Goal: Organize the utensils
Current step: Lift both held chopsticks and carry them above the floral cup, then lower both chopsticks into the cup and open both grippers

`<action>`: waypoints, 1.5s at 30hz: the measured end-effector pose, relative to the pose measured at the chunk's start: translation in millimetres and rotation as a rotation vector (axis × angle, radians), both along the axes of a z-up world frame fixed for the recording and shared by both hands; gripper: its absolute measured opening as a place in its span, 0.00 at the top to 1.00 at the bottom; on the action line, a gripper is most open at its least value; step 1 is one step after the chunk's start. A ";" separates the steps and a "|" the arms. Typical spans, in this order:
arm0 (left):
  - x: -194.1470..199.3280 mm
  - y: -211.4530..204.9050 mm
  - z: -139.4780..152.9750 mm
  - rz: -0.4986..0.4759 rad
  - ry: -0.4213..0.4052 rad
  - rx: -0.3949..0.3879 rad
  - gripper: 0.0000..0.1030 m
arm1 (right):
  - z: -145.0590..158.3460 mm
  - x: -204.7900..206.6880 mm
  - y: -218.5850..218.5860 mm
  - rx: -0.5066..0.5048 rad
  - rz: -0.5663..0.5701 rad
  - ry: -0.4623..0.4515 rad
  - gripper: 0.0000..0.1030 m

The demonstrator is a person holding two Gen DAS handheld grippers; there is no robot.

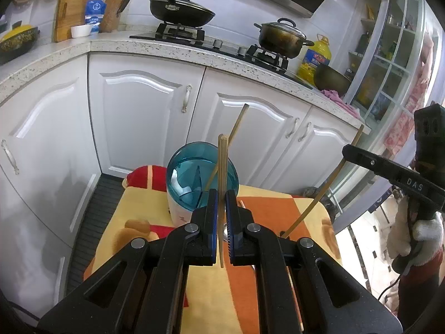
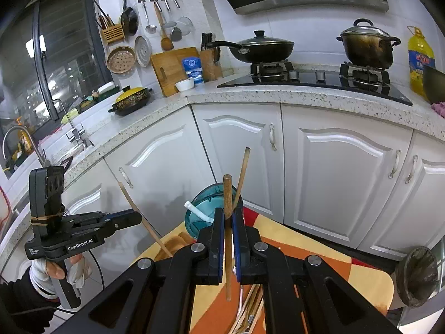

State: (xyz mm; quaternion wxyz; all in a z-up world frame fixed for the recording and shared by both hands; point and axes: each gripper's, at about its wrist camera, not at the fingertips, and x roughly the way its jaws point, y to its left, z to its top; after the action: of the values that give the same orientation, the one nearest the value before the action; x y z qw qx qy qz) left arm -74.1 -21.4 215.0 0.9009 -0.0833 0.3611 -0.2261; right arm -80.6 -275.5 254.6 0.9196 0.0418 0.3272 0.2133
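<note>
Chopsticks fill both grippers. Left gripper [image 1: 221, 217] has jaws squeezed on a pale chopstick [image 1: 221, 183], right gripper [image 2: 228, 239] on a brown chopstick [image 2: 227, 222], near the blue holder [image 1: 194, 178].

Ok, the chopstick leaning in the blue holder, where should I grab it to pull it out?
Take the chopstick by its top end, above the holder rim. Come from above, jaws either side of the shaft, and pull along its rightward lean.

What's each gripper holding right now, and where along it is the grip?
The left gripper pinches a bamboo chopstick toward its lower end. The right gripper pinches another wooden chopstick near its middle. Both stand upright.
</note>
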 end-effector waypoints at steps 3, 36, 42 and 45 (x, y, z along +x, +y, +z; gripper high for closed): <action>0.4 0.9 0.3 0.001 0.001 -0.001 0.96 | 1.3 -0.2 1.4 -0.001 0.002 -0.003 0.95; 68.8 20.8 71.3 0.125 -0.176 -0.001 0.96 | 51.2 62.8 40.7 0.016 -0.009 -0.122 0.95; 104.9 12.0 46.1 0.161 -0.141 0.011 0.96 | 18.0 102.6 49.2 -0.013 -0.049 -0.077 0.95; 119.3 4.5 28.2 0.169 -0.111 0.037 0.96 | -2.9 117.6 48.5 -0.009 -0.050 -0.028 0.95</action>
State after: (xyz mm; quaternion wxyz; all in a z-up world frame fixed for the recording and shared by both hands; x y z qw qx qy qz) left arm 45.2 -16.8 243.2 0.9368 -0.0840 0.3063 -0.1469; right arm 37.0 -227.0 251.7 0.9292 0.0428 0.3143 0.1896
